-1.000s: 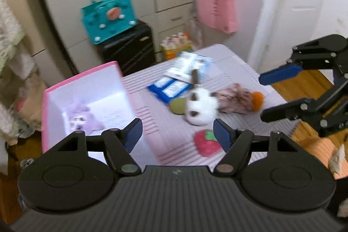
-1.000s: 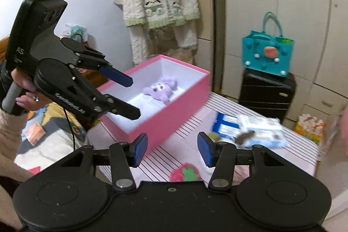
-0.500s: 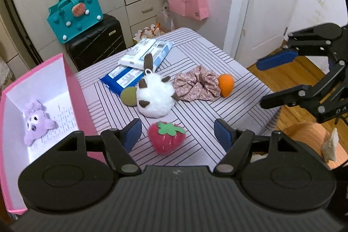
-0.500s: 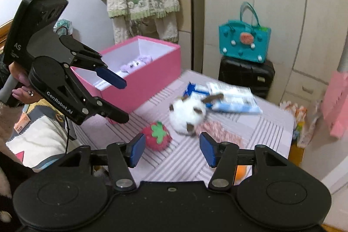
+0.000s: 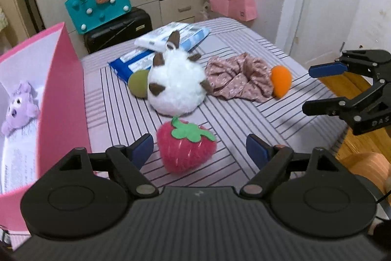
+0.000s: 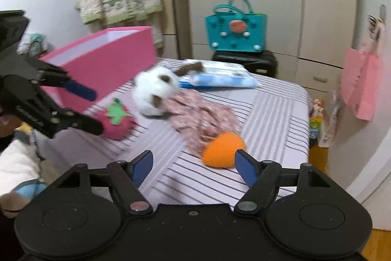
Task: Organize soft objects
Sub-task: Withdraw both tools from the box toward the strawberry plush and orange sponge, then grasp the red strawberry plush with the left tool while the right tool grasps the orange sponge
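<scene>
The strawberry plush (image 5: pixel 186 147) lay on the striped desk (image 5: pixel 244 119) right ahead of my left tongs (image 5: pixel 199 152), inside the gap between the two blue pads, though neither pad touched it. Those jaws were opening, so I judged I was in the approach step, lining up for a first pick. My right tongs (image 6: pixel 193 164) were opening too, with the orange plush (image 6: pixel 223 149) just ahead of them and near the right-hand pad; the view there was smeared, so I could not tell whether that pad brushed it. The pink box (image 5: pixel 61 99) stood to the left of my left tongs, a purple toy (image 5: pixel 19 107) already inside. Next, I reckoned, each pair needed to sink a little further, centre on its plush and squeeze gently, then carry it over the box wall.
</scene>
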Action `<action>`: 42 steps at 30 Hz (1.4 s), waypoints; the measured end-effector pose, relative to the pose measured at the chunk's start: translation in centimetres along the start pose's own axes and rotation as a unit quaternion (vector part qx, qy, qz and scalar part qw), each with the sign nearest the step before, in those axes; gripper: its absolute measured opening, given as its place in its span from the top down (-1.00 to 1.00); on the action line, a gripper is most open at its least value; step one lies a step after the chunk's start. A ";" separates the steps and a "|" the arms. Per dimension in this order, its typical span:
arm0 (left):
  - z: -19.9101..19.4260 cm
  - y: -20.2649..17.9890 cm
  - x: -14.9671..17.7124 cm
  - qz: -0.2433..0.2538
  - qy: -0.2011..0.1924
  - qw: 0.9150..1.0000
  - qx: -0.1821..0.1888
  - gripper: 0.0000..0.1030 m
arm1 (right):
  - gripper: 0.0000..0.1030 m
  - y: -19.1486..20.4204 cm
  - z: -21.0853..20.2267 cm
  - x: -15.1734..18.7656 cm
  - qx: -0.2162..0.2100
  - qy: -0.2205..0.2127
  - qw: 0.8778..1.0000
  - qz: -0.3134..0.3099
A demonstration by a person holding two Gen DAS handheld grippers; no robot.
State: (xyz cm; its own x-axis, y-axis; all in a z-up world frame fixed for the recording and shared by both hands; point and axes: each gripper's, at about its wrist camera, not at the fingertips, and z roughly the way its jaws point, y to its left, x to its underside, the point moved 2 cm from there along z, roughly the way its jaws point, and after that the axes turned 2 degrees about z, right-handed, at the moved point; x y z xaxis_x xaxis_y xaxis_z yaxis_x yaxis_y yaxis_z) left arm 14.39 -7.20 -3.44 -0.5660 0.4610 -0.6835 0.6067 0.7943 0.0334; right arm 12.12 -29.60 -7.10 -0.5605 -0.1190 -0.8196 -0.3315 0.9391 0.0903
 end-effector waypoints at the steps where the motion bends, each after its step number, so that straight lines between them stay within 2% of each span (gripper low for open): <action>1: 0.4 0.1 0.2 -0.006 -0.002 1.000 -0.004 -0.62 | -0.52 -0.2 0.3 0.2 0.005 -0.005 1.000 -0.002; 5: 1.2 0.5 0.9 -0.036 -0.027 0.999 -0.017 -0.67 | -0.52 -0.6 1.0 0.7 -0.003 -0.022 1.000 -0.001; 10: 1.7 0.7 1.6 -0.055 -0.044 0.997 -0.041 -0.67 | -0.52 -0.6 2.0 0.8 -0.010 -0.010 1.000 -0.018; 13: 2.3 0.9 1.9 -0.067 -0.033 0.997 -0.025 -0.67 | -0.52 -1.0 2.6 1.0 -0.013 -0.005 1.000 -0.008; 15: 2.7 0.8 2.0 -0.060 -0.029 0.997 -0.036 -0.67 | -0.52 -1.2 2.9 1.1 -0.009 -0.005 1.000 -0.001; 17: 2.9 0.4 2.2 -0.042 -0.039 0.996 -0.075 -0.67 | -0.52 -1.4 3.1 1.1 -0.003 -0.007 1.000 0.009; 19: 3.2 -0.1 2.4 -0.006 -0.043 0.993 -0.107 -0.67 | -0.51 -1.7 3.2 1.1 0.003 -0.009 1.000 0.022; 21: 3.5 -0.5 2.4 0.035 -0.038 0.992 -0.117 -0.67 | -0.51 -1.7 3.1 1.0 0.021 -0.022 0.999 0.026; 23: 3.6 -0.5 2.4 0.037 -0.030 0.993 -0.108 -0.67 | -0.51 -1.5 3.0 1.0 0.025 -0.033 0.999 0.018; 25: 3.6 -0.3 2.3 0.017 -0.024 0.996 -0.084 -0.67 | -0.50 -1.2 3.0 1.0 0.019 -0.037 0.999 0.008; 27: 3.6 -0.4 2.2 0.006 -0.020 0.997 -0.076 -0.67 | -0.49 -1.0 3.2 1.0 0.021 -0.038 0.999 0.004; 29: 3.5 -0.6 2.2 0.008 -0.027 0.996 -0.080 -0.59 | -0.48 -1.1 3.4 1.0 0.023 -0.038 0.999 0.005; 30: 3.3 -0.7 2.2 0.011 -0.031 0.996 -0.087 -0.39 | -0.48 -1.1 3.5 1.0 0.024 -0.039 0.999 0.007; 31: 3.2 -0.7 2.2 0.008 -0.036 0.995 -0.096 0.07 | -0.48 -1.2 3.5 1.0 0.024 -0.039 0.999 0.010; 33: 3.1 -0.3 2.1 -0.019 -0.043 0.993 -0.104 0.07 | -0.46 -1.6 3.8 1.0 0.023 -0.034 0.999 0.023; 34: 3.2 -0.2 2.2 -0.025 -0.042 0.994 -0.094 0.08 | -0.45 -1.8 3.9 1.0 0.018 -0.030 0.999 0.031; 37: 3.1 0.1 2.2 -0.043 -0.045 0.994 -0.092 0.13 | -0.36 -2.0 4.3 1.2 0.014 -0.024 0.999 0.039; 39: 3.0 0.3 2.1 -0.052 -0.047 0.994 -0.087 0.14 | -0.08 -1.9 4.4 1.4 0.022 -0.026 0.999 0.033; 42: 3.2 0.4 2.2 -0.054 -0.046 0.993 -0.093 0.13 | -0.01 -1.8 4.4 1.4 0.022 -0.025 0.999 0.027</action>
State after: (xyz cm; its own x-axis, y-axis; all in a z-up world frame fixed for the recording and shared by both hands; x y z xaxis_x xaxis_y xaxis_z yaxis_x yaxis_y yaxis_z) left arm 15.17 -7.10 -7.24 -0.5627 0.3384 -0.7542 0.4268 0.9003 0.0855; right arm 15.25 -30.08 -10.87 -0.5375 -0.0523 -0.8417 -0.2671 0.9573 0.1110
